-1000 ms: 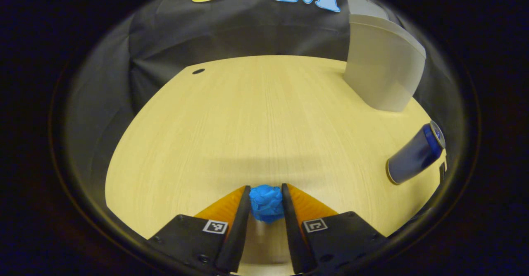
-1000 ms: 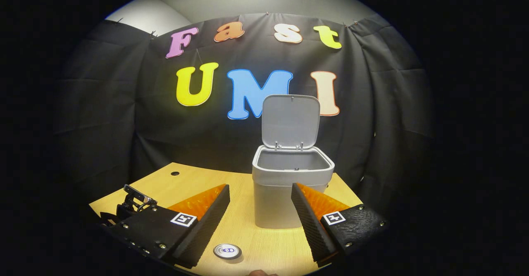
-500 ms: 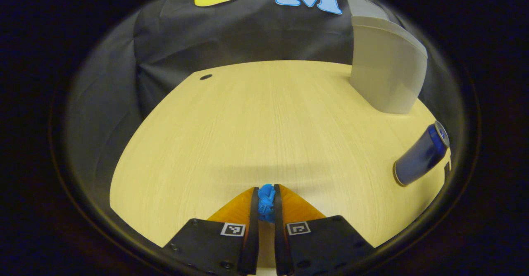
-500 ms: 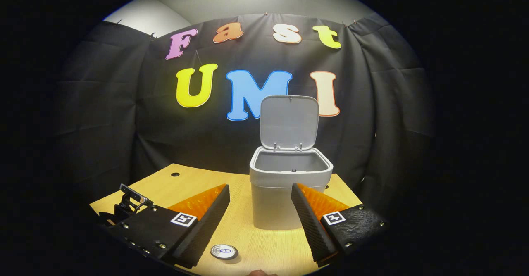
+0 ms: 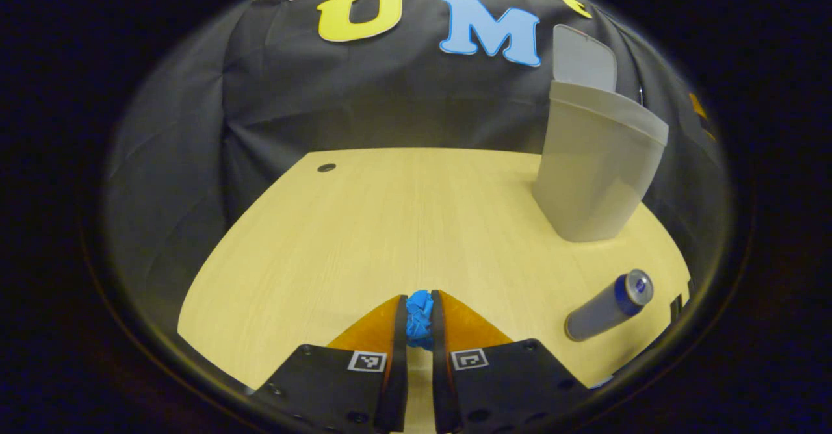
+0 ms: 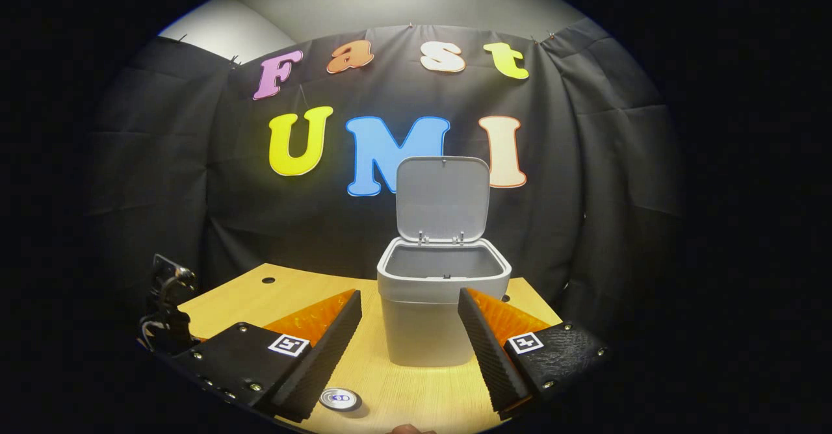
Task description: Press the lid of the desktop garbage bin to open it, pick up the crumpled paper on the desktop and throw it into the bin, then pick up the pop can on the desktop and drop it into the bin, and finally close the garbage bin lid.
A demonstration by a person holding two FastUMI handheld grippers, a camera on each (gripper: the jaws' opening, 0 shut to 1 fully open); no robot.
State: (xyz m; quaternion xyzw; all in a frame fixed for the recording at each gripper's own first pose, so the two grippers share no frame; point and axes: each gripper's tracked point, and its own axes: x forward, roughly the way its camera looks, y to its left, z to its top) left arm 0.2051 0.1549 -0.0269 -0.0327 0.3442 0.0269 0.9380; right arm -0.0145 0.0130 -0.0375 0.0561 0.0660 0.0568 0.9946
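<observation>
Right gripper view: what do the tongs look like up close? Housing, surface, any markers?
The right tongs have two wedge-shaped fingers with finely ribbed inner faces, on flat black housings fixed with small screws. Each housing carries a square black-and-white fiducial tag near the finger base. The left tongs in the left gripper view have the same build: black housings, one tag each. No cables visible on either.
</observation>
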